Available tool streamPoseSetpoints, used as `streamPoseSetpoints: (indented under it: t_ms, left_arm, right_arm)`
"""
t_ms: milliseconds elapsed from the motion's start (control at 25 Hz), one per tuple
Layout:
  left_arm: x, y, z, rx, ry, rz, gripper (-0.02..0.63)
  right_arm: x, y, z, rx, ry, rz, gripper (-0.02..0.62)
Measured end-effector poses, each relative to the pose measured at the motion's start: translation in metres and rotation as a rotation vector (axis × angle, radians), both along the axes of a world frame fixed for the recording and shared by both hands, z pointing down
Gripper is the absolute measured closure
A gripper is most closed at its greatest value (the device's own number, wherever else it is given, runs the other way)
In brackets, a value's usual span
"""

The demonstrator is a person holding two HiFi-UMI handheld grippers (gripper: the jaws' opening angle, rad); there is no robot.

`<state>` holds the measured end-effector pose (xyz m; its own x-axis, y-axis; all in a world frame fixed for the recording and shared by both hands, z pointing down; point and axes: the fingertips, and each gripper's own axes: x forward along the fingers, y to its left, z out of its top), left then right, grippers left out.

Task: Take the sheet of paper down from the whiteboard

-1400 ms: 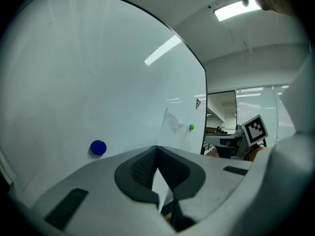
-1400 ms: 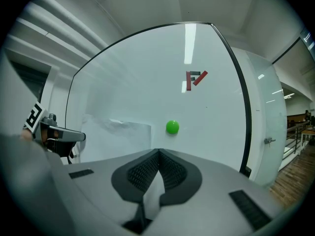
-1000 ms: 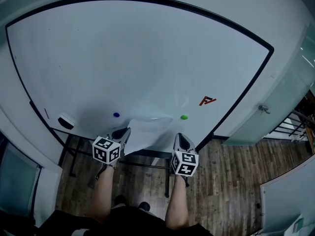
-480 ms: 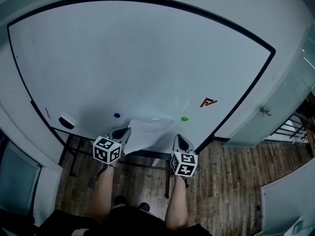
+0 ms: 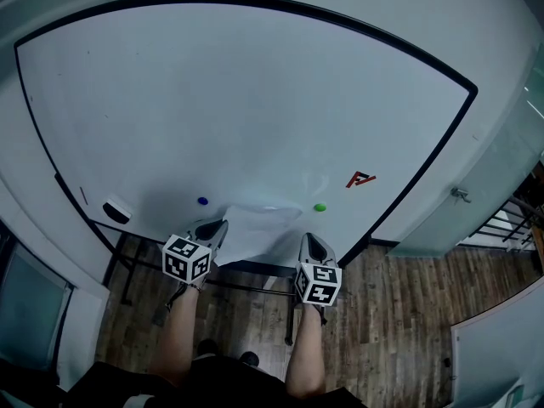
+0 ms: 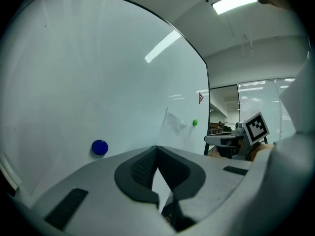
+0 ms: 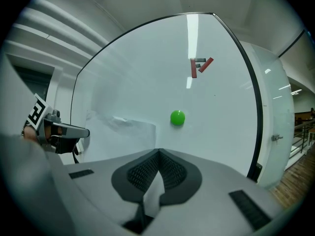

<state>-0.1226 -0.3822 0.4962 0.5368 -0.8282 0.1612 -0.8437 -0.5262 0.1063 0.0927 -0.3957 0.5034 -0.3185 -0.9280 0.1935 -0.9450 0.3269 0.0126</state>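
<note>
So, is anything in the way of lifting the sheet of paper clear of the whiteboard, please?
Nothing visible does: the blue magnet and the green magnet sit on the whiteboard beside the sheet of paper, not on it.

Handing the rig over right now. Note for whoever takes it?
Left gripper: jaws shut on the left edge of the sheet of paper.
Right gripper: jaws shut on its right edge.
Blue magnet and green magnet sit on the whiteboard either side of the sheet, neither on it.
Done: sheet gripped, apparently free of the magnets.
Left: draw it away from the board.
</note>
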Motion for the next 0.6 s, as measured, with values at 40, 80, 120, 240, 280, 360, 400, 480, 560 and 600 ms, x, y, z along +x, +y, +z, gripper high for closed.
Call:
streamPoseSetpoints:
  t_ms: [40, 80, 120, 240, 280, 360, 400, 480, 560, 600]
  left_arm:
    - [0.000, 0.000, 0.000, 0.000, -0.003, 0.000, 0.586]
    - [0.001, -0.001, 0.000, 0.000, -0.004, 0.000, 0.586]
    - [0.003, -0.001, -0.001, -0.001, -0.004, 0.001, 0.586]
    - [0.006, -0.003, -0.001, -0.002, -0.006, 0.003, 0.586]
    - [0.007, -0.003, -0.002, -0.001, -0.007, 0.004, 0.586]
    - [0.008, -0.004, -0.003, -0.001, -0.008, 0.006, 0.586]
    - [0.008, -0.005, -0.003, 0.000, -0.009, 0.008, 0.586]
    - [0.009, -0.006, -0.004, -0.001, -0.012, 0.011, 0.586]
    - [0.009, -0.008, -0.004, -0.001, -0.015, 0.013, 0.586]
    - [0.009, -0.009, -0.004, -0.001, -0.017, 0.013, 0.586]
  right_arm:
    - [0.000, 0.000, 0.000, 0.001, -0.001, -0.001, 0.572]
    - [0.000, -0.001, -0.001, 0.002, -0.001, -0.003, 0.572]
    - [0.000, -0.001, -0.001, 0.002, -0.002, -0.005, 0.572]
    - [0.003, -0.003, -0.001, -0.002, -0.006, -0.007, 0.572]
    - [0.003, -0.004, -0.002, -0.001, -0.011, -0.007, 0.572]
    - [0.004, -0.005, -0.004, 0.002, -0.019, -0.007, 0.572]
    - [0.004, -0.006, -0.004, 0.003, -0.020, -0.005, 0.572]
    - [0.006, -0.008, -0.005, 0.007, -0.024, -0.004, 0.572]
    - [0.006, -0.010, -0.005, 0.010, -0.032, -0.004, 0.572]
    - [0.006, -0.011, -0.005, 0.011, -0.035, -0.004, 0.572]
